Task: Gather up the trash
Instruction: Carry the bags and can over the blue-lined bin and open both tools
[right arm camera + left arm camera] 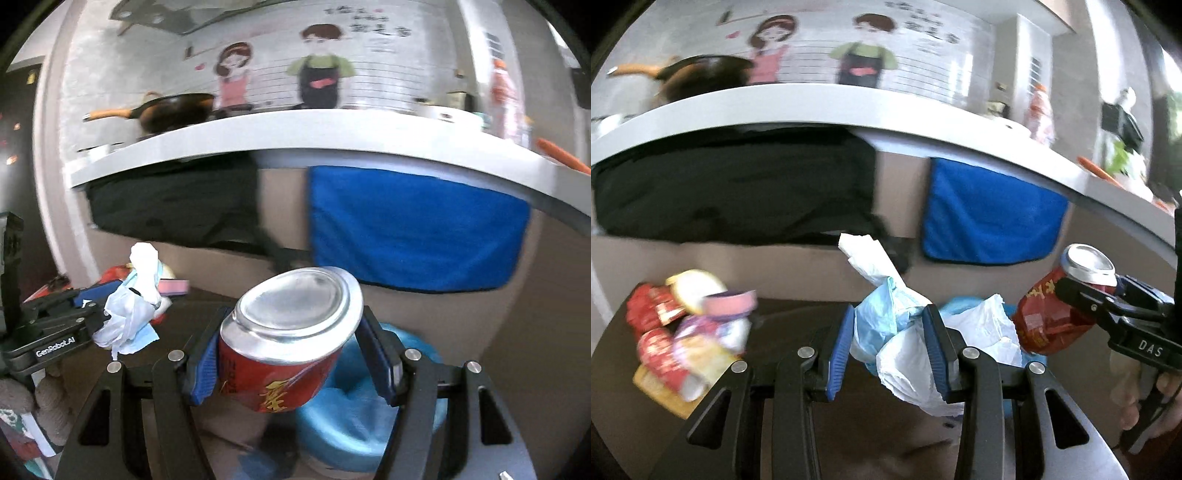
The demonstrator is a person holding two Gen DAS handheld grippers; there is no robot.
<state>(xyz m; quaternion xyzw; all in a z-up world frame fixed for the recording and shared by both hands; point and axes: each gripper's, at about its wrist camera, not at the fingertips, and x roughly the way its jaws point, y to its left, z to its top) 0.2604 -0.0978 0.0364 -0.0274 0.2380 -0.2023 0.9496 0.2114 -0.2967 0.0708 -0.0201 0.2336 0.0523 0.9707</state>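
My left gripper [890, 345] is shut on a crumpled wad of white tissue and pale blue mask [886, 325], held in the air; the wad also shows in the right wrist view [127, 314] with the left gripper [92, 321] behind it. My right gripper [288, 356] is shut on a red drink can [280, 354], tilted with its silver end toward the camera. The can [1056, 306] and right gripper [1086, 291] appear at the right of the left wrist view. A blue-lined trash bin [354, 413] sits below the can.
A pile of red and purple snack wrappers [683, 332] lies on the dark low table [783, 314] at left. A white counter [295, 133] runs across behind, with a wok [173, 110], a blue cloth [413, 229] and a black cloth [173, 199] hanging from it.
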